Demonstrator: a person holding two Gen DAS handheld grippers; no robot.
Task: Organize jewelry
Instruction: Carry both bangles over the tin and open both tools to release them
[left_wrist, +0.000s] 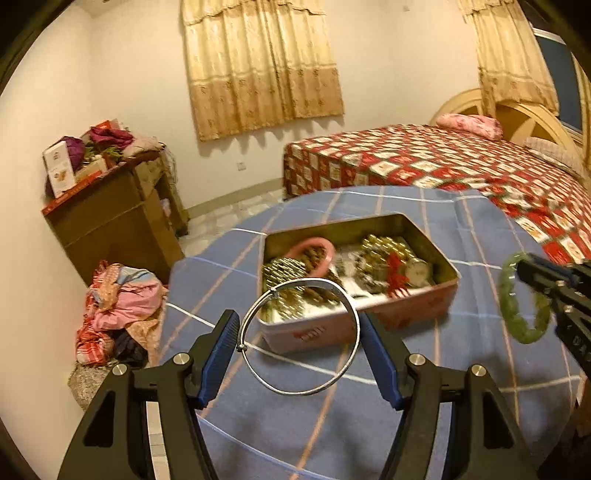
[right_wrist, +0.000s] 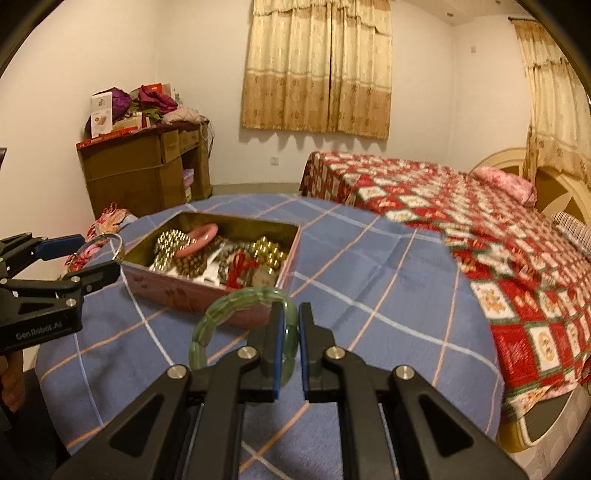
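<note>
From the left wrist view, the left gripper (left_wrist: 299, 338) stands spread wide with a thin silver metal bangle (left_wrist: 298, 334) spanning the gap, its rim pressed against both blue pads, so it is grasped across its full width above the bench (left_wrist: 424, 413), which is draped in a blue checked cloth. I judge the bangle light, stiff and slippery; a hold this wide could let it spring out, and pinching the wire rim at one spot looks safer. Just beyond sits the open rectangular pink-sided tin box (left_wrist: 354, 325) with a gold interior, heaped with gold bead strands and a smooth pink ring bangle (left_wrist: 312, 254).

From the right wrist view, the right gripper (right_wrist: 291, 345) is clenched on one side of a translucent green segmented stone bracelet (right_wrist: 221, 319), which hangs in the air near the tin's front wall. It looks hard, glossy and probably brittle, so it wants lowering gently, not dropping.
</note>
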